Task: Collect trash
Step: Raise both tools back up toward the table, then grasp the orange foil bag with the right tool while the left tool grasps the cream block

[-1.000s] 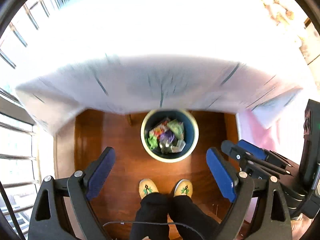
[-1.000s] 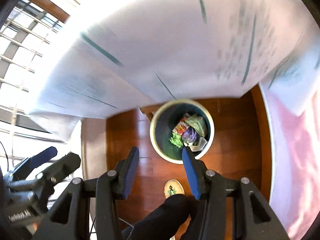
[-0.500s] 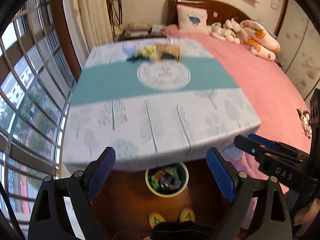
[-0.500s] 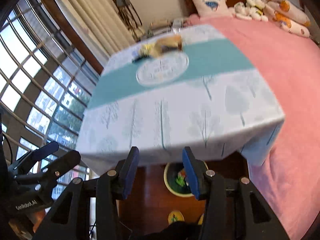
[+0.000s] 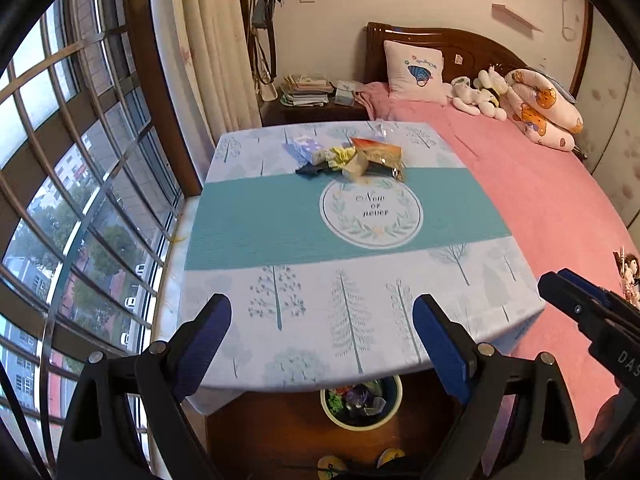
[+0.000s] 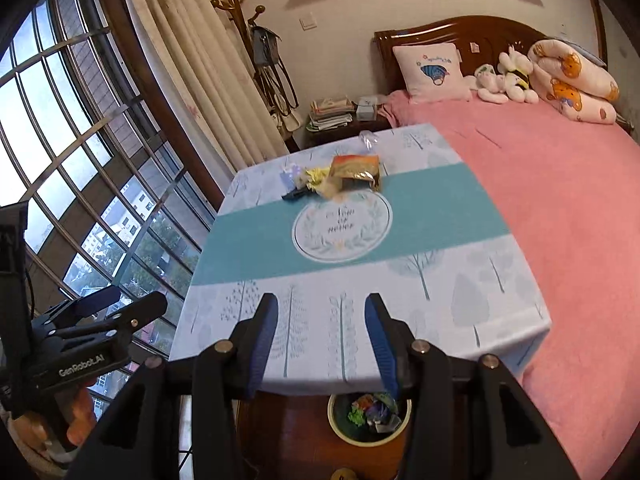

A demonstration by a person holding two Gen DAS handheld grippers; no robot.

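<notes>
Your two claws hang empty above the desk's near edge: the left claw (image 5: 322, 344) gapes wide, the right claw (image 6: 320, 340) stands half open, nothing between either pair of pads. A second ago both looked straight down into the one bin (image 5: 361, 406) on the floor; now they have risen, and the desk (image 5: 280, 216) top fills the view, so the next pickup likely begins. Beyond the printed medallion lies one cluster of trash (image 5: 352, 158), perhaps six wrappers, near the far edge. Behind it, one bed (image 5: 540, 200).
</notes>
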